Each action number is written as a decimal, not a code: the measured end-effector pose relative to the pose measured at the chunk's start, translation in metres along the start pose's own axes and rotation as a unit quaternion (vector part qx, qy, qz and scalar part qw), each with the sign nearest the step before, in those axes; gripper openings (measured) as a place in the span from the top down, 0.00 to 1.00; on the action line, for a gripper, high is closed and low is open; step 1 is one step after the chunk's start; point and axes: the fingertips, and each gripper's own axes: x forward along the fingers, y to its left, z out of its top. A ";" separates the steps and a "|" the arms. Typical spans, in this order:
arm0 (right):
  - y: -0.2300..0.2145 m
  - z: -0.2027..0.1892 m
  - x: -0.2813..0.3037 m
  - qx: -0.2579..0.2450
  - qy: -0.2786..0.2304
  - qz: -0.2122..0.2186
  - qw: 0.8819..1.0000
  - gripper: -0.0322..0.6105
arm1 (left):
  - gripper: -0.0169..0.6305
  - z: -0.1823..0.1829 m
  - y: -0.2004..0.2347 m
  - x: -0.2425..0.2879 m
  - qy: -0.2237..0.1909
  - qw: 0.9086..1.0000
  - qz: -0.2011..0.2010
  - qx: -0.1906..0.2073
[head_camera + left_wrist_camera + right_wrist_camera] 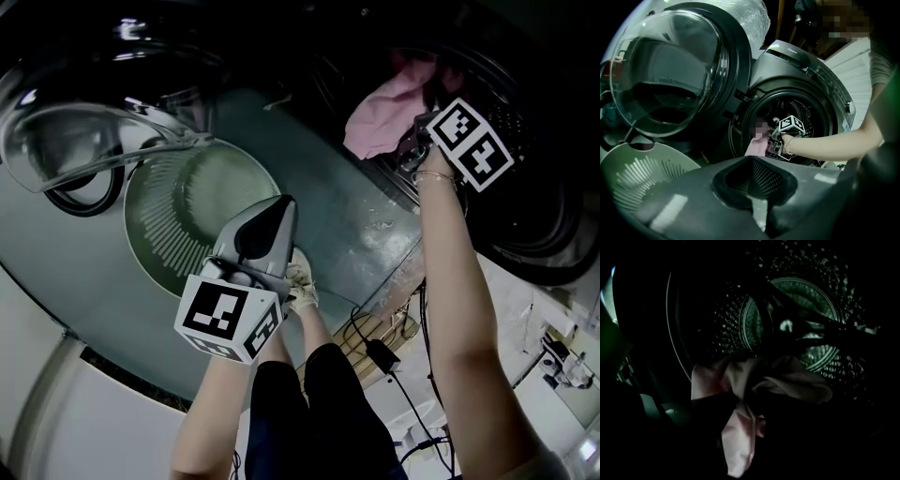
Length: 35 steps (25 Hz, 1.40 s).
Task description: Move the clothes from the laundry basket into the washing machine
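Pink cloth (382, 111), pinched in the closed jaws of the right gripper (415, 142), hangs at the drum (806, 319) mouth: loading step. Next, probably: reach deeper, then let go. Left gripper (265, 228), jaws together and empty, hovers over the basket (164, 234).

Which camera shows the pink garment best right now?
The right gripper view: the pink garment fills the centre, close up, with the drum behind. The head view shows it bunched at the drum opening by the right gripper. The left gripper view shows only a small distant piece, partly under a mosaic patch.
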 end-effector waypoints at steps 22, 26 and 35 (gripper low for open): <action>0.036 -0.142 -0.020 -0.203 0.163 0.038 0.965 0.62 | 0.97 -0.005 0.002 0.012 -0.008 1.000 -0.004 -0.011; 0.039 -0.116 -0.037 -0.142 0.127 0.076 0.979 0.87 | 0.97 -0.001 0.004 0.009 -0.017 1.000 0.001 -0.013; 0.002 -0.023 -0.003 -0.141 0.017 -0.005 0.990 0.87 | 0.97 -0.002 -0.001 0.010 -0.024 1.000 -0.001 -0.017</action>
